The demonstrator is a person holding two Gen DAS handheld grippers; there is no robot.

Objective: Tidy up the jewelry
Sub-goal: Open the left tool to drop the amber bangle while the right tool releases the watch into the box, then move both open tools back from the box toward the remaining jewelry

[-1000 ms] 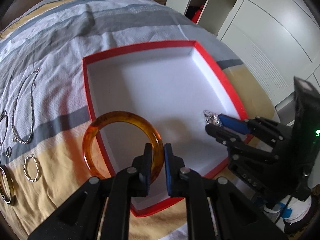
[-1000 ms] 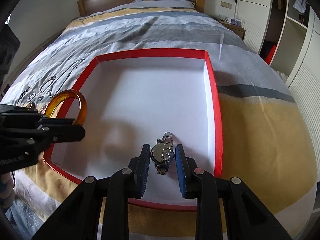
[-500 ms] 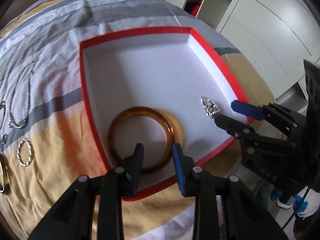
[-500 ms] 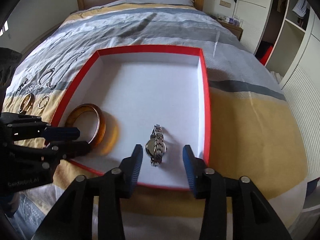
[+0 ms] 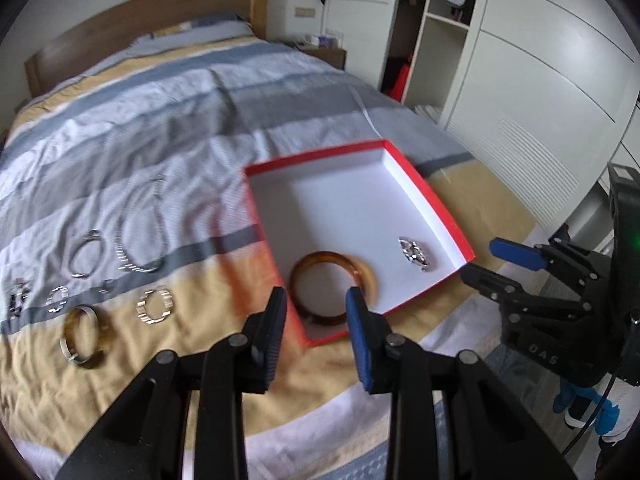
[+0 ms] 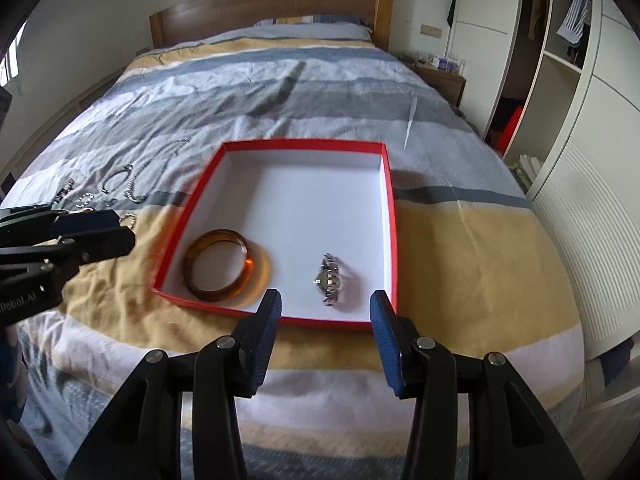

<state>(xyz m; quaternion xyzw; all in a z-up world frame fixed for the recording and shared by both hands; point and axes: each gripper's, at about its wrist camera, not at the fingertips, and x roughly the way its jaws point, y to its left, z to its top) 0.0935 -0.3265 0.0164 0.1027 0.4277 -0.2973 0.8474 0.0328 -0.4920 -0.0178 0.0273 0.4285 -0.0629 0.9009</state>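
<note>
A red-rimmed white box point(image 5: 432, 196) point(image 6: 392, 216) lies on the bed. In it lie an amber bangle point(image 5: 316, 264) point(image 6: 218, 264) at the near left and a silver watch point(image 5: 414, 254) point(image 6: 330, 278) to its right. My left gripper point(image 5: 316, 322) is open and empty, pulled back above the box's near corner. My right gripper point(image 6: 326, 318) is open and empty, back from the box's near edge. On the bedspread left of the box lie a necklace point(image 5: 140, 240), a thin bracelet point(image 5: 86, 256), a chain bracelet point(image 5: 154, 306) and a brown-and-gold bangle point(image 5: 82, 340).
The striped bedspread point(image 6: 460, 248) covers the bed, with a wooden headboard point(image 6: 264, 12) at the far end. White wardrobes point(image 5: 540, 92) stand close to the right. Small jewelry pieces point(image 5: 18, 298) lie at the far left of the bed.
Both grippers opened and let go of the bangle and the watch inside the box. Both then pulled back and up, away from the box.
</note>
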